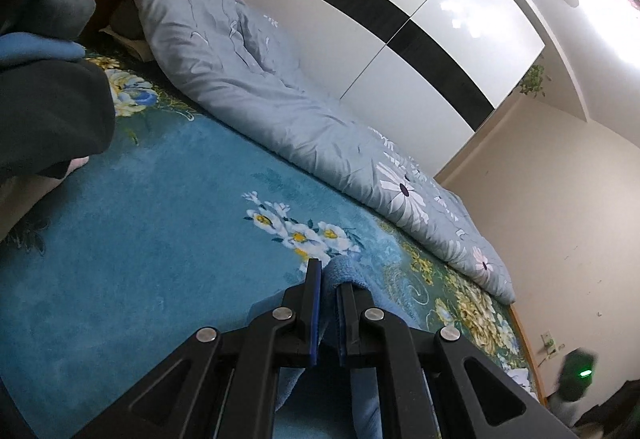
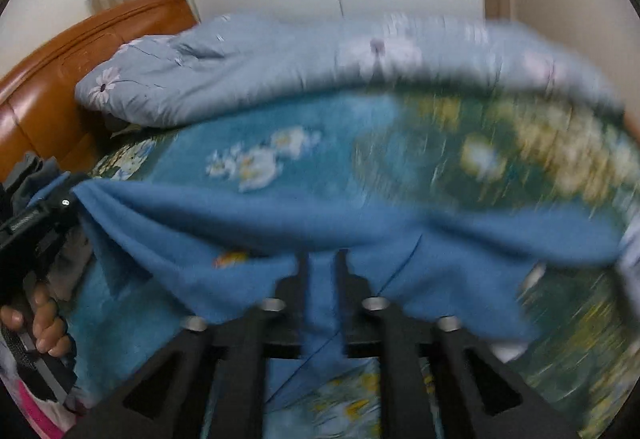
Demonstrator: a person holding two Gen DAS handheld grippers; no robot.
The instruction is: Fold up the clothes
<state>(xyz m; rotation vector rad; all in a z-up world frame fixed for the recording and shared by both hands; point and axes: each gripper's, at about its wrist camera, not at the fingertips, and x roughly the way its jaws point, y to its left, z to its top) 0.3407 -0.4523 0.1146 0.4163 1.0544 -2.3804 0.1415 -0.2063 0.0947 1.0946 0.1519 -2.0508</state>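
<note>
Currently the left claw (image 1: 329, 281) is clenched on a fold of the blue garment (image 2: 320, 223), lifted above the bed (image 1: 140, 199). Right claw (image 2: 322, 259), blurred, has cloth between its fingers; cannot tell if it grips. Garment hangs spread over the bed, in front of the grey flowered quilt (image 1: 248, 79).

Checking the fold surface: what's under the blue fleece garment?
Under the blue fleece garment lies the teal floral bedspread, visible around it. Whatever sits beneath the draped middle is covered.
</note>
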